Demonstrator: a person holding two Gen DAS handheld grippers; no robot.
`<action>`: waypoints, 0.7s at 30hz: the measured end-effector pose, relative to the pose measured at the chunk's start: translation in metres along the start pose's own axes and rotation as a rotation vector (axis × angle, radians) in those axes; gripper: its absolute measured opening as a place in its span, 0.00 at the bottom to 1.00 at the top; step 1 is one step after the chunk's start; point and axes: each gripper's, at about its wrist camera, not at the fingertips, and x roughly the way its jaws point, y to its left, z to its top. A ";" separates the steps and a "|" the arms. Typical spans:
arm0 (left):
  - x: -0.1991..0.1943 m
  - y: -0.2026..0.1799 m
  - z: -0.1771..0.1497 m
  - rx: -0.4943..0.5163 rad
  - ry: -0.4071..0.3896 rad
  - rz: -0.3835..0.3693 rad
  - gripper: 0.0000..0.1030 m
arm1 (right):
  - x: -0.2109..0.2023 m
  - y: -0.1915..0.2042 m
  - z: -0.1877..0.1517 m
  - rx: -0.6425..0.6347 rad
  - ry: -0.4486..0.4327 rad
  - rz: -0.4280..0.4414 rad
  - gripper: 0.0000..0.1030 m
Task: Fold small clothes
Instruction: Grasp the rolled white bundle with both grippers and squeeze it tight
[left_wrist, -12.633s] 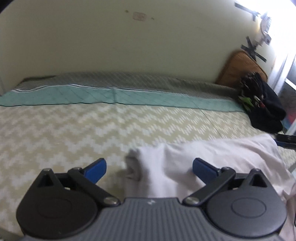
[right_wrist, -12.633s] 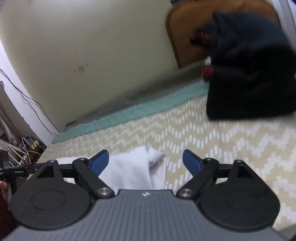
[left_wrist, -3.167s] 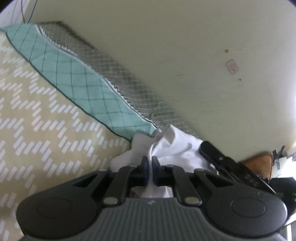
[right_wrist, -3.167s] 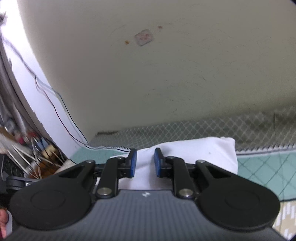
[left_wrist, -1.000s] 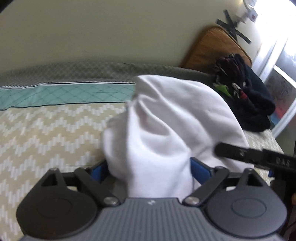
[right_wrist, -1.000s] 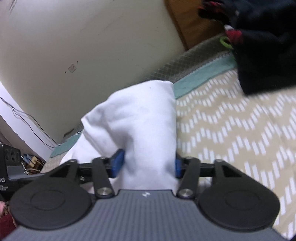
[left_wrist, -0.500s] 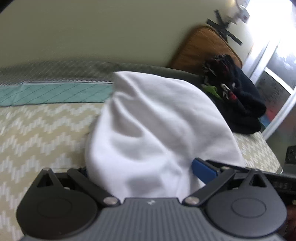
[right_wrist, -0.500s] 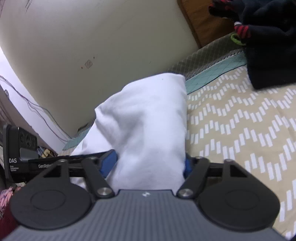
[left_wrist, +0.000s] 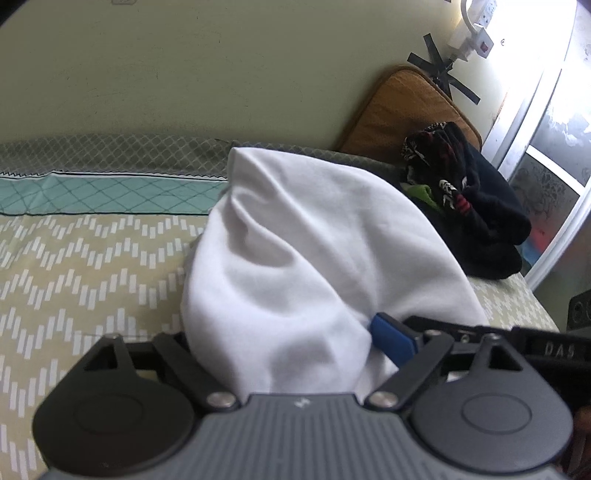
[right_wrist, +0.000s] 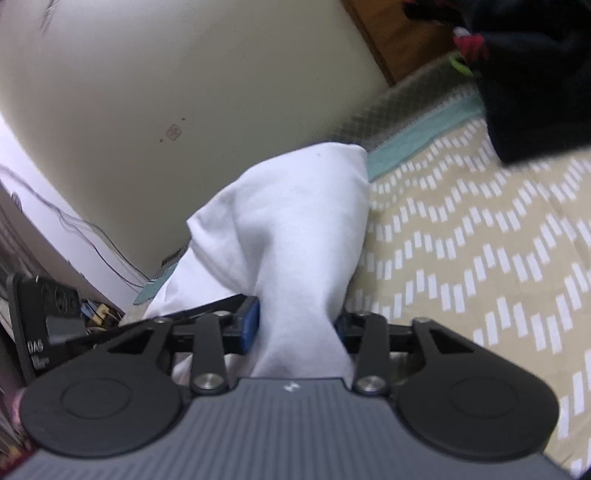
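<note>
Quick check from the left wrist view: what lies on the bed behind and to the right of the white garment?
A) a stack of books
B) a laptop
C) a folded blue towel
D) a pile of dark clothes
D: a pile of dark clothes sits on the patterned bedspread just past the white garment, in front of a brown cushion.

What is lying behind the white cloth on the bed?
In the left wrist view, behind the white cloth lie a pile of dark clothes and an orange cushion against the wall. The cloth covers the pile's near edge.
</note>
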 end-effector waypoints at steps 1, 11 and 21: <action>0.000 0.000 0.000 0.006 0.001 -0.003 0.91 | 0.000 -0.001 0.000 0.011 -0.001 0.004 0.44; 0.006 -0.007 -0.001 0.052 0.013 0.020 1.00 | -0.001 0.004 -0.002 -0.011 -0.012 -0.003 0.51; 0.007 -0.009 -0.002 0.056 0.009 0.035 1.00 | -0.002 0.005 -0.002 -0.012 -0.015 -0.005 0.52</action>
